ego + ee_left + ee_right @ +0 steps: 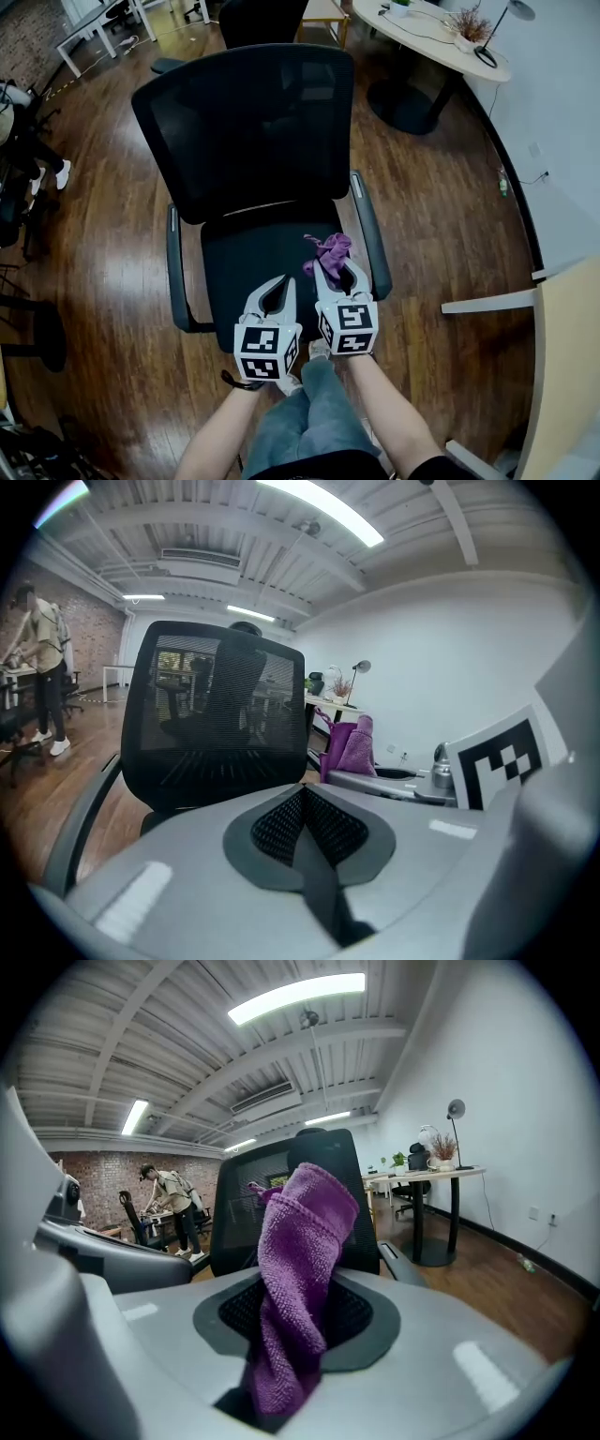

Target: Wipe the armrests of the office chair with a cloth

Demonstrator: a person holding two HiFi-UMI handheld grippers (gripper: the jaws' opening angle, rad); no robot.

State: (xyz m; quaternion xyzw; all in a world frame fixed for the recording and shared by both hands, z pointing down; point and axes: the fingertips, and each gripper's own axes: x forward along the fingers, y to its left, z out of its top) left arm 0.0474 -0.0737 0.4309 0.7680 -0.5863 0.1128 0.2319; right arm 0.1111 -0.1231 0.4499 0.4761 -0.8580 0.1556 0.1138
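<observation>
A black mesh office chair [253, 131] faces me, with grey-edged armrests, the left armrest [173, 267] and the right armrest [370, 234]. My right gripper [339, 272] hovers over the seat's front right, shut on a purple cloth [328, 251] that sticks up between its jaws [295, 1279]. My left gripper [272, 295] is beside it over the seat front, jaws closed together with nothing between them. In the left gripper view the chair back [216, 724] fills the middle and the purple cloth [349, 747] shows to the right.
Wooden floor [103, 234] surrounds the chair. A round white table [441, 42] with a lamp and a plant stands at the back right, a light desk edge [562, 356] at the right. A person [169, 1204] stands by desks far behind. My knees [309, 412] are just below the grippers.
</observation>
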